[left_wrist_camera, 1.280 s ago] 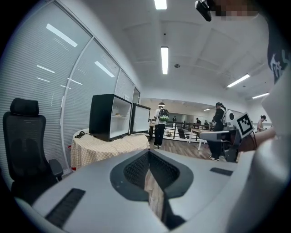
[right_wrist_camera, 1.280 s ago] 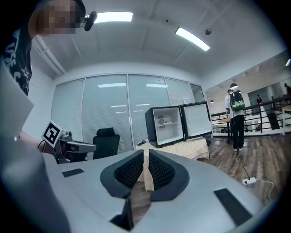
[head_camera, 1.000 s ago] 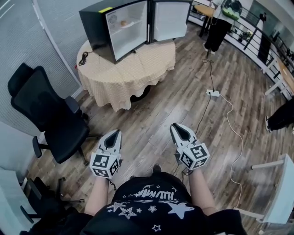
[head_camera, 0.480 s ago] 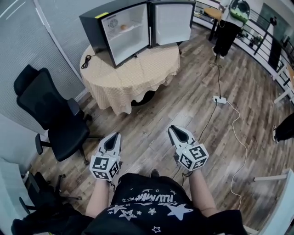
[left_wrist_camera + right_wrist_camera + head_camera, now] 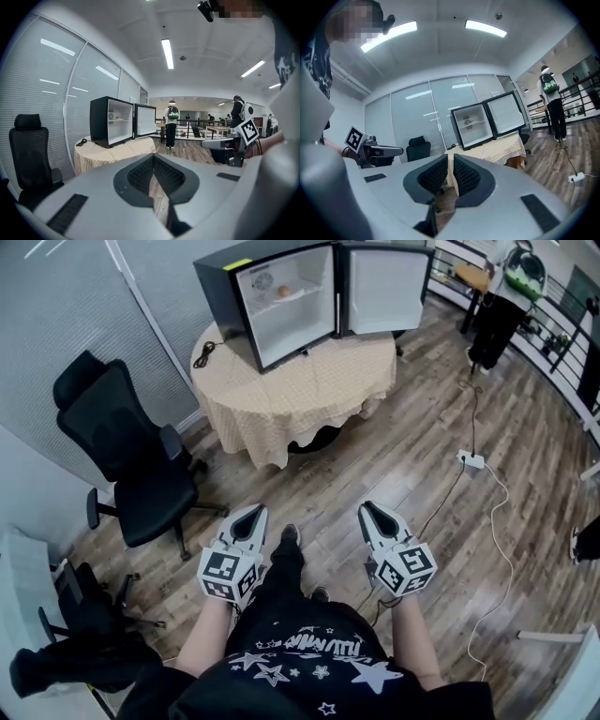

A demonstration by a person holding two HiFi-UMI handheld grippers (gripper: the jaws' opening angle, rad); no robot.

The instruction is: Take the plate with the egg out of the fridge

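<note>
Black chair [image 5: 131,460]: stood far left, well apart from the grippers.
Left gripper [image 5: 249,517]: jaws were pressed together, empty, held low.
Fridge [image 5: 225,306]: stood with door open, on cloth-covered table [image 5: 300,381].
Plate with egg [image 5: 284,293]: sat on fridge's upper shelf.
Right gripper [image 5: 369,515]: jaws were closed, empty.

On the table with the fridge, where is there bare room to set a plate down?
The tablecloth in front of the open fridge is bare out to its near edge. Behind, fridge and door fill the top; a black cable lies at the left rim.
</note>
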